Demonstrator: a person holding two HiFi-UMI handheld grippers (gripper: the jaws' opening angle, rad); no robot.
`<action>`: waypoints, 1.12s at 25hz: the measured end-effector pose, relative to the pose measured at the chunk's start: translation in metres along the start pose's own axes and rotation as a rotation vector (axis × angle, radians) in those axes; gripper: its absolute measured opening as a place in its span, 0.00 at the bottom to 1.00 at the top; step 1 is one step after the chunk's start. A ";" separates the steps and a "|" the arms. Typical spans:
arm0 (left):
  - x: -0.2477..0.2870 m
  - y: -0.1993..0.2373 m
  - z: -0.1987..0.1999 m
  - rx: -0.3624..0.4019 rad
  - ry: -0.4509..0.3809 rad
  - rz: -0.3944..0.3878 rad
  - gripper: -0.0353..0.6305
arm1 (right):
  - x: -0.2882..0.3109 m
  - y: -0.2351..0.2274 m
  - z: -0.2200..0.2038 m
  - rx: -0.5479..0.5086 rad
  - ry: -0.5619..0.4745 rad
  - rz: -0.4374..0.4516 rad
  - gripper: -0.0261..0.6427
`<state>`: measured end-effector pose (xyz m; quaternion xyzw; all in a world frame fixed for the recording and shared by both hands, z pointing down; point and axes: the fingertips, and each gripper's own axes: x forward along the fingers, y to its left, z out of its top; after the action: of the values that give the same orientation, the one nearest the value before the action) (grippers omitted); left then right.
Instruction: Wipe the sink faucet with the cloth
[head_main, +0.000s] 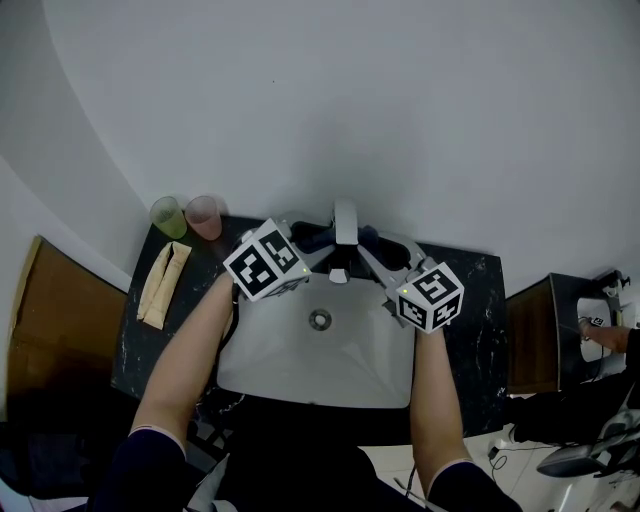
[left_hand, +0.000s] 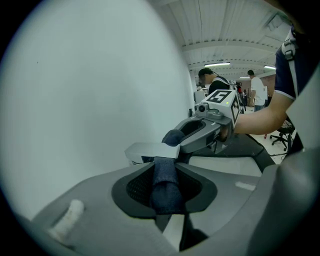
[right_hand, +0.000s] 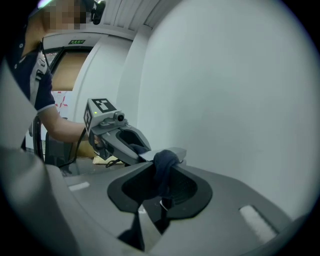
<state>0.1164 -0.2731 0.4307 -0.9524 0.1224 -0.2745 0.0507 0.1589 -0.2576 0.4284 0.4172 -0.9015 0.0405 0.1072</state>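
Two grippers share one dark blue cloth (head_main: 318, 238), looped behind the chrome sink faucet (head_main: 345, 222) like a strap.

Head view: left gripper (head_main: 308, 245) clamps one end at the faucet's left, right gripper (head_main: 385, 252) clamps the other end at its right. Both are closed on fabric, w/ the cloth against the faucet's back. Below is the white sink basin (head_main: 330, 370), set in a black marbled surface (head_main: 470, 330). On the surface's left a green plastic cup (head_main: 168, 216) & a pink plastic cup (head_main: 204, 216) stand side by side nr the pale wall (head_main: 400, 100), w/ a cream folded item (head_main: 160, 285) just in front. A wooden cabinet (head_main: 60, 320) stands further left.

Left gripper view: jaws pinch a rolled cloth end, which runs on past the faucet's flat top to the other gripper. Bg is an open room w/ ceiling strip lights (left_hand: 218, 64) & people standing far off.

Right gripper view: same from the other side. Jaws are shut on a bunched end, w/ a short tail hanging below.

Risks, my guess:
- Uneven pull could slip the cloth out of one gripper, esp. the right, whose bite looks small.
- Cloth could ride up over the faucet top & pop off.
- If that flat top is a lever, a hard tug might start water.
- The left arm is nr the cups & could tip them.
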 end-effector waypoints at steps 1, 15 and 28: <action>-0.002 -0.001 -0.001 0.006 0.004 0.002 0.20 | 0.000 0.002 0.000 -0.008 0.007 -0.001 0.18; -0.018 -0.031 -0.014 0.020 0.022 -0.030 0.19 | -0.013 0.035 -0.007 0.006 0.013 0.005 0.17; -0.006 -0.032 -0.028 -0.064 0.036 -0.051 0.19 | -0.006 0.027 -0.029 0.110 0.023 0.001 0.17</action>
<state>0.1032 -0.2419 0.4568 -0.9512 0.1078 -0.2889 0.0112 0.1469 -0.2309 0.4561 0.4216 -0.8968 0.0950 0.0942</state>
